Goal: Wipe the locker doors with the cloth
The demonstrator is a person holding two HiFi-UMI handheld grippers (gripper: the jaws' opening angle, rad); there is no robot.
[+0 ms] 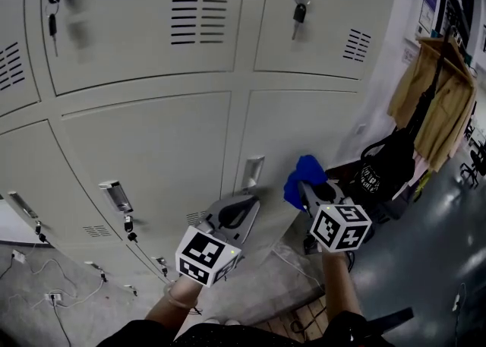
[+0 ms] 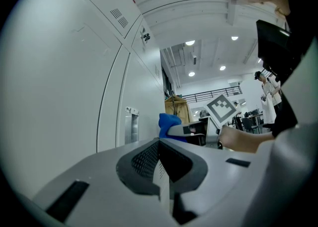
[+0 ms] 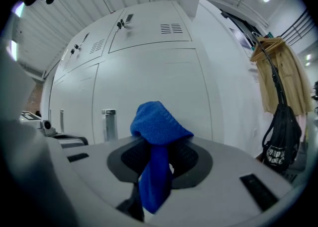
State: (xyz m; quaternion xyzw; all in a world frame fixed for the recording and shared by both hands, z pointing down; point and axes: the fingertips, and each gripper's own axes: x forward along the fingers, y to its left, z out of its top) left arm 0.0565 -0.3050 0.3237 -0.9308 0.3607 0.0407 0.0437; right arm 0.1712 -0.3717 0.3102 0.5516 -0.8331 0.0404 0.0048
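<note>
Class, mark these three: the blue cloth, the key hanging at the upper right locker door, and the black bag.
blue cloth (image 3: 158, 124), right gripper view, on its bunched top.
key (image 1: 299, 13), head view, on its dark head.
black bag (image 1: 382, 172), head view, on its front.

A beige coat (image 1: 439, 102) hangs at the right on a wooden hanger. A black bag with white print (image 1: 383, 172) is just under it, and the floor (image 1: 433, 262) there is dark grey and a little shiny. One key (image 1: 299, 11) hangs on a ring at the top right of the head view and another key (image 1: 52, 25) at the top left, while thin white cables (image 1: 45, 273) and a small socket (image 1: 53, 295) lie at the lower left. In the left gripper view, round ceiling lights (image 2: 190, 43) shine far behind, and a person in white (image 2: 271, 88) stands at the right.
</note>
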